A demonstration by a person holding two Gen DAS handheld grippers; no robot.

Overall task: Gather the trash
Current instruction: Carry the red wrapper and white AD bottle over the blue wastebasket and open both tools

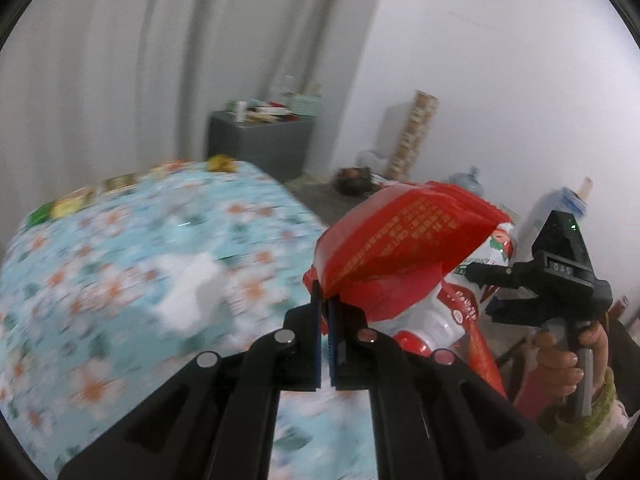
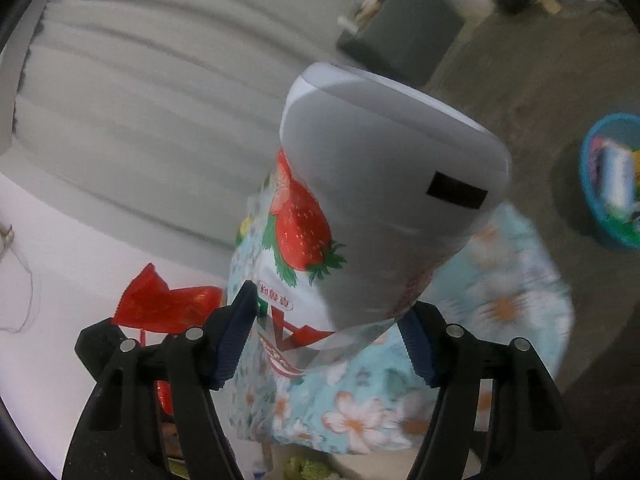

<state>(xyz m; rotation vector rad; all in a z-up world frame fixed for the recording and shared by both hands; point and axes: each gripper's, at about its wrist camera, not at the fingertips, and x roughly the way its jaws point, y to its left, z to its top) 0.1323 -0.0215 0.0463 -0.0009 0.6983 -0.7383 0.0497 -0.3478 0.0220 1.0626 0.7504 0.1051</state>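
Note:
In the left wrist view my left gripper (image 1: 326, 300) is shut on a crumpled red wrapper (image 1: 400, 240), held over the edge of the flowered table. To its right a hand (image 1: 560, 364) carries my right gripper (image 1: 486, 292), whose fingers clasp a white carton printed with strawberries (image 1: 498, 246). The right wrist view shows that carton (image 2: 380, 200) up close, grey bottom toward the camera. The right gripper (image 2: 326, 340) has one blue pad on each side of it. The red wrapper (image 2: 160, 304) shows at lower left.
The table with a pale blue floral cloth (image 1: 120, 260) carries a white tissue (image 1: 192, 296). A grey cabinet (image 1: 260, 140) with clutter on top stands by the curtain. A blue basket (image 2: 612, 184) holding items sits on the floor. A water jug (image 1: 468, 182) is near the wall.

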